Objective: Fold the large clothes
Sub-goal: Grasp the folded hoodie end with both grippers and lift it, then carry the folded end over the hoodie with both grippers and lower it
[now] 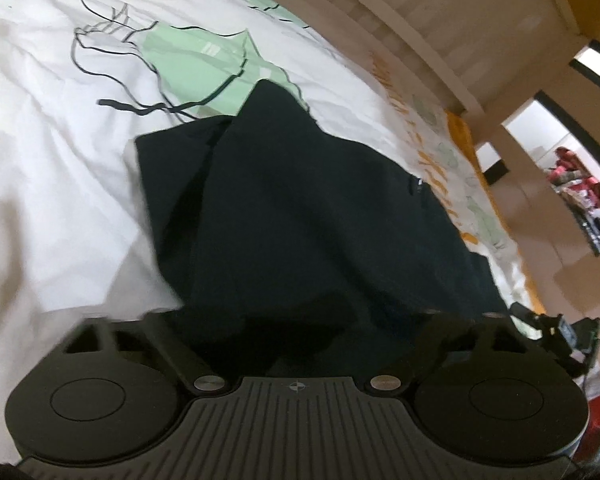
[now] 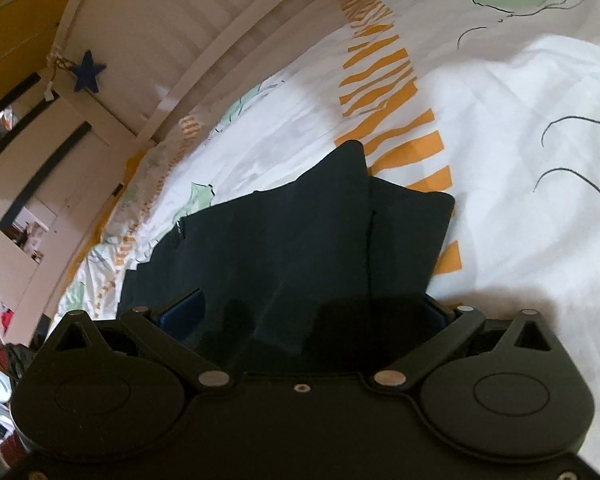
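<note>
Your left tongs [image 1: 300, 320] and right tongs [image 2: 300, 312] each appear clamped on the near edge of the dark garment [image 1: 300, 208]; fingertips hidden. It runs straight away across the bed [image 1: 52, 160], equally near both.

No words, numbers or brand names can be read in either view. The only sign is a small crosshair mark [image 1: 295, 386], a circle cut by a cross, printed on the ribbed body of the left gripper [image 1: 300, 320] at its front edge. A tiny pale tag [image 1: 418, 184] on the dark garment [image 1: 300, 220], above that mark, is too blurred to read.
</note>
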### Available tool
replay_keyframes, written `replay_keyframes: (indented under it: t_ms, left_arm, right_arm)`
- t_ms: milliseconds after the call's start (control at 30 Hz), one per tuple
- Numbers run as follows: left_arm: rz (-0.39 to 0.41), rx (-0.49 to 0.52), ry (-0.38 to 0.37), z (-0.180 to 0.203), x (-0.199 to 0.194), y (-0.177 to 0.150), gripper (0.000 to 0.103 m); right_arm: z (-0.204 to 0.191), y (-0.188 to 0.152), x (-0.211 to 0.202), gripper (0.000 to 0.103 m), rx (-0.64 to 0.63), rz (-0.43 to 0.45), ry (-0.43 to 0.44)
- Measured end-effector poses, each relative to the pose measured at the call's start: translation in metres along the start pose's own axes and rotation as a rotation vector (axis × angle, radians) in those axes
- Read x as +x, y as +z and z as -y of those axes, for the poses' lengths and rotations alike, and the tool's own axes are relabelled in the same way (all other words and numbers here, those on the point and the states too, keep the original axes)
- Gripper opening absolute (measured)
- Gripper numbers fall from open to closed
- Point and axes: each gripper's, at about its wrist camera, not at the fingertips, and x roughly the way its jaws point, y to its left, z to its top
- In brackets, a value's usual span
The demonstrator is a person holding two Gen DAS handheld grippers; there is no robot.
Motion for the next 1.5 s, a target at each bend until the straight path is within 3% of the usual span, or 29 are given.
replay_keyframes:
  t_ms: [33, 100, 133, 167, 200, 300, 400, 633, 933, 1033, 1100, 1133, 1233, 1300, 1500]
  left_arm:
    - [0.002, 0.005, 0.014, 0.0, -0.002, -0.001, 0.05]
    - [-0.001, 0.007, 0.017, -0.002, -0.004, 0.0, 0.035]
    - [0.002, 0.005, 0.006, -0.003, -0.005, 0.001, 0.03]
    - [0.006, 0.004, 0.0, -0.003, -0.007, 0.001, 0.028]
    - [0.008, 0.007, -0.002, -0.002, -0.008, 0.001, 0.026]
    - [0.021, 0.006, -0.006, 0.004, -0.014, 0.001, 0.024]
    - [0.045, -0.045, -0.062, 0.003, -0.026, 0.0, 0.022]
    - [0.053, -0.091, -0.15, 0.016, -0.058, -0.017, 0.021]
    - [0.0, -0.108, -0.192, 0.016, -0.1, -0.063, 0.02]
    - [-0.035, -0.061, -0.099, 0.012, -0.103, -0.077, 0.024]
    - [-0.064, -0.029, 0.027, 0.008, -0.097, -0.084, 0.027]
    - [-0.06, -0.028, 0.053, 0.005, -0.094, -0.086, 0.029]
    - [-0.019, -0.034, 0.097, -0.001, -0.09, -0.085, 0.038]
    - [0.003, -0.032, 0.123, -0.001, -0.086, -0.081, 0.042]
    - [0.071, -0.035, 0.17, 0.0, -0.074, -0.074, 0.043]
  right_arm:
    - [-0.001, 0.0, 0.0, 0.103, -0.003, -0.002, 0.001]
    - [-0.003, -0.001, 0.0, 0.101, -0.014, -0.006, -0.009]
    - [-0.005, 0.0, 0.001, 0.094, -0.018, -0.009, -0.02]
    - [-0.007, 0.0, 0.0, 0.072, -0.023, -0.013, -0.034]
    - [-0.008, 0.001, 0.001, 0.044, -0.02, -0.022, -0.062]
    - [-0.01, 0.001, -0.002, 0.033, 0.007, -0.023, -0.059]
    - [-0.021, 0.002, -0.009, 0.03, 0.01, -0.001, -0.057]
    - [-0.046, 0.004, -0.044, 0.027, 0.048, 0.029, 0.01]
    - [-0.069, -0.032, -0.099, 0.027, 0.068, -0.09, -0.009]
    - [-0.07, -0.046, -0.11, 0.027, 0.064, -0.137, -0.042]
    - [-0.07, -0.053, -0.11, 0.034, 0.012, -0.149, -0.115]
    - [-0.069, -0.055, -0.107, 0.039, -0.018, -0.152, -0.147]
    - [-0.057, -0.058, -0.096, 0.051, -0.024, -0.142, -0.202]
    - [-0.047, -0.056, -0.087, 0.063, 0.001, -0.144, -0.188]
    - [-0.032, -0.062, -0.068, 0.079, 0.029, -0.128, -0.137]
